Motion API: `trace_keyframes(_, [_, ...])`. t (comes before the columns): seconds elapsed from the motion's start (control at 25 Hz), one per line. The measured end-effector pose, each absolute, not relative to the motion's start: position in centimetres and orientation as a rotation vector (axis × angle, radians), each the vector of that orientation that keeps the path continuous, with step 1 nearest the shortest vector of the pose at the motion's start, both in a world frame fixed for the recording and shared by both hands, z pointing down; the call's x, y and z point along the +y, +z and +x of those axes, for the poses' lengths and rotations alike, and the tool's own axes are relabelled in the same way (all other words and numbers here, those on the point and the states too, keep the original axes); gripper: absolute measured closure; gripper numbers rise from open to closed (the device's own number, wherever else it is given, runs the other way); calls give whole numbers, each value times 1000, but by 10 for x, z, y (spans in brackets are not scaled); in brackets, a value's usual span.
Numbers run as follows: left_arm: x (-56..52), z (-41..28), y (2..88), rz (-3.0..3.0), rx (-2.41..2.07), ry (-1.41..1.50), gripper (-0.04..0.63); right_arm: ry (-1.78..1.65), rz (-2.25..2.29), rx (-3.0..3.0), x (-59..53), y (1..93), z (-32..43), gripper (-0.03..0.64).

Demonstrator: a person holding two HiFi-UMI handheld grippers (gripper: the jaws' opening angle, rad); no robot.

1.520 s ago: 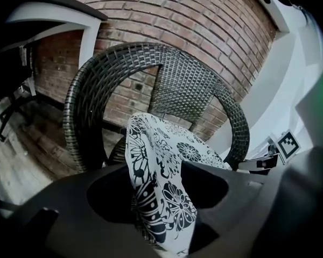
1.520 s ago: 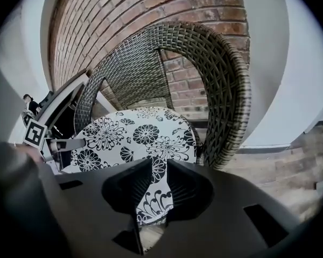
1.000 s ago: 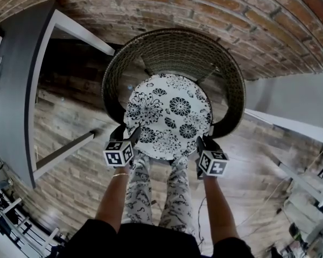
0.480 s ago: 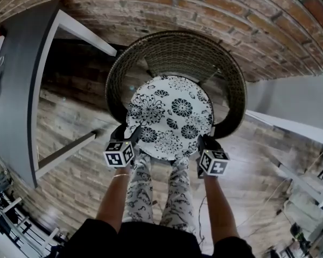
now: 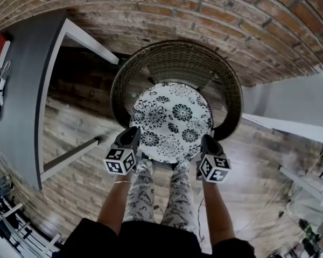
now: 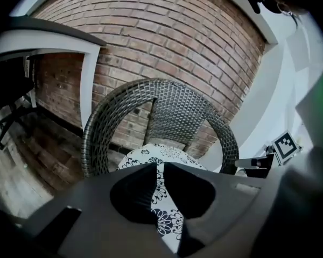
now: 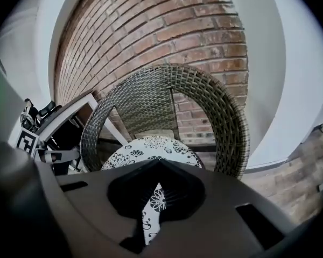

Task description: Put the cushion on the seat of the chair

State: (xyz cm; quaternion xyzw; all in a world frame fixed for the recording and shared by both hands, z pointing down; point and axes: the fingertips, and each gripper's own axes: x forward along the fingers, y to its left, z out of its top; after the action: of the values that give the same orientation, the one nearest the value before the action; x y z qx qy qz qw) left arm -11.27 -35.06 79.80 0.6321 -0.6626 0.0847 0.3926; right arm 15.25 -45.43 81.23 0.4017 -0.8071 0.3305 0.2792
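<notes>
The round white cushion [image 5: 172, 120] with black flowers lies flat on the seat of the dark wicker chair [image 5: 177, 58], inside its curved back. My left gripper [image 5: 133, 137] hangs above the cushion's near left edge. Its jaws are closing, only a thin slit remains, and nothing is between them. My right gripper [image 5: 207, 142] hovers over the near right edge, its tips together and empty. In the left gripper view the cushion [image 6: 151, 153] and chair [image 6: 167, 106] lie beyond the left gripper [image 6: 157, 168]. The right gripper view shows the cushion [image 7: 151, 147] past the right gripper [image 7: 159, 165].
A grey table [image 5: 21, 90] with white legs stands to the left of the chair. A brick wall [image 5: 204, 9] runs right behind it. A white surface [image 5: 290, 106] juts in at the right. The person's patterned trouser legs [image 5: 159, 192] stand on the wooden floor before the chair.
Both grippers have lifted up and off the cushion's near edge. The cushion stays on the seat.
</notes>
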Motion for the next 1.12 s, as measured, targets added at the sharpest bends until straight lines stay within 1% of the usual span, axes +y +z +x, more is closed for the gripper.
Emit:
trace_keyframes(0.04, [-353,-113,790,1617,-1687,207,574,878,1091,-2173,-455,805,153,617])
trace_keyframes(0.12, [-356,-113,772,1643,-1704,196,588,871,1116,-2188,-455,789,153,617])
trace_keyframes(0.36, [-376,-104,719,1763,-1682,142,591,788,1148,-2253,-463,742,151,617])
trace_keyframes(0.64, [-384,-84,651,1978,-1671,181,591,693,1156,-2303,-466,684,148,617])
trace_keyframes(1.12, [-392,-82,541,2151,-1693,108,591,693,1203,-2429,-462,595,142,617])
